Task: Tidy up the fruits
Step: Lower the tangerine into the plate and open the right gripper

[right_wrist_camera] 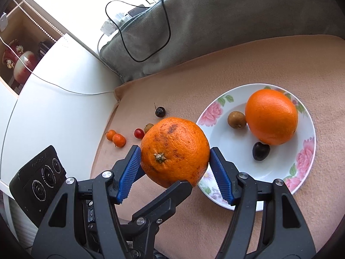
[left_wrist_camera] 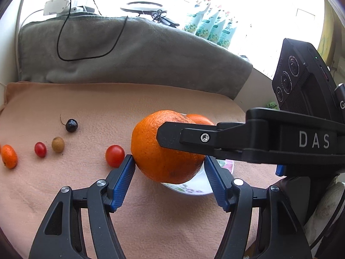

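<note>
A large blemished orange [right_wrist_camera: 174, 151] hangs just above the peach cloth, at the edge of the flowered plate [right_wrist_camera: 310, 151]. My right gripper [right_wrist_camera: 175, 153] is shut on it, blue pads pressing its left and right sides. My left gripper [left_wrist_camera: 169, 161] grips the same orange [left_wrist_camera: 155, 151] from another side, and a black finger [left_wrist_camera: 172, 133] of the right gripper crosses over the fruit. The plate holds a second orange [right_wrist_camera: 271, 116], a brown longan [right_wrist_camera: 236, 119] and a dark cherry [right_wrist_camera: 261, 151]. Most of the plate [left_wrist_camera: 194, 191] is hidden behind the held orange in the left wrist view.
Loose on the cloth lie a dark cherry [left_wrist_camera: 71, 125], a longan [left_wrist_camera: 58, 144], two cherry tomatoes [left_wrist_camera: 40, 149] [left_wrist_camera: 115, 155] and kumquats [right_wrist_camera: 119, 140]. A grey blanket [left_wrist_camera: 129, 54] with a black cable borders the far side. A white desk [right_wrist_camera: 54, 108] lies to the left.
</note>
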Action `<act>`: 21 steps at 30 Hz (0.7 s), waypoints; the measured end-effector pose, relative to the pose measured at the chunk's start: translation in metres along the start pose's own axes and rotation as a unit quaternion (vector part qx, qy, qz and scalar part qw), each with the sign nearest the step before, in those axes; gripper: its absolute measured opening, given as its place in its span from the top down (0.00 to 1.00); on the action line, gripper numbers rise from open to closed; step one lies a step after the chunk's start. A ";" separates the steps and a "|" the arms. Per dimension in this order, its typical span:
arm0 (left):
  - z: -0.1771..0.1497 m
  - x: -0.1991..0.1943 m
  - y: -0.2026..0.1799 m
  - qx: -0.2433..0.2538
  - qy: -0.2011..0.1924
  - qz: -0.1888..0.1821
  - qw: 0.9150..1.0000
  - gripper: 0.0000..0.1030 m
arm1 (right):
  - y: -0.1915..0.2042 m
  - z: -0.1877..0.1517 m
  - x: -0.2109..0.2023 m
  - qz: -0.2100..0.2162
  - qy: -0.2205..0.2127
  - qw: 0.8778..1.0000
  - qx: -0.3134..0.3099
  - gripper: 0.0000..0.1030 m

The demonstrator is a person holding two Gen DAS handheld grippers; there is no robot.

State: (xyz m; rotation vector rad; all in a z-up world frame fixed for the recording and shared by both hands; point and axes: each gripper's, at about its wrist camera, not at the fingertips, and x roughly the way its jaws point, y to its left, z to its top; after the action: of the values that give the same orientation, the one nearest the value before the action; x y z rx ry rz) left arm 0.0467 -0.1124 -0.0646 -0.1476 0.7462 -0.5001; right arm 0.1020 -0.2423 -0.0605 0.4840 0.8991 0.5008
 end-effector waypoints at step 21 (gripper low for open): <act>-0.005 0.022 -0.018 0.017 0.034 -0.025 0.999 0.36 | -0.029 -0.001 -0.012 -0.023 0.003 0.999 0.029 0.34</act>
State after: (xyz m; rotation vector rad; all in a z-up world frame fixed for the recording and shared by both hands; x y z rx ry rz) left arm 0.0500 -0.1383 -0.0764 -0.1182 0.8023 -0.5676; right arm 0.1007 -0.2718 -0.0713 0.5139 0.9303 0.4356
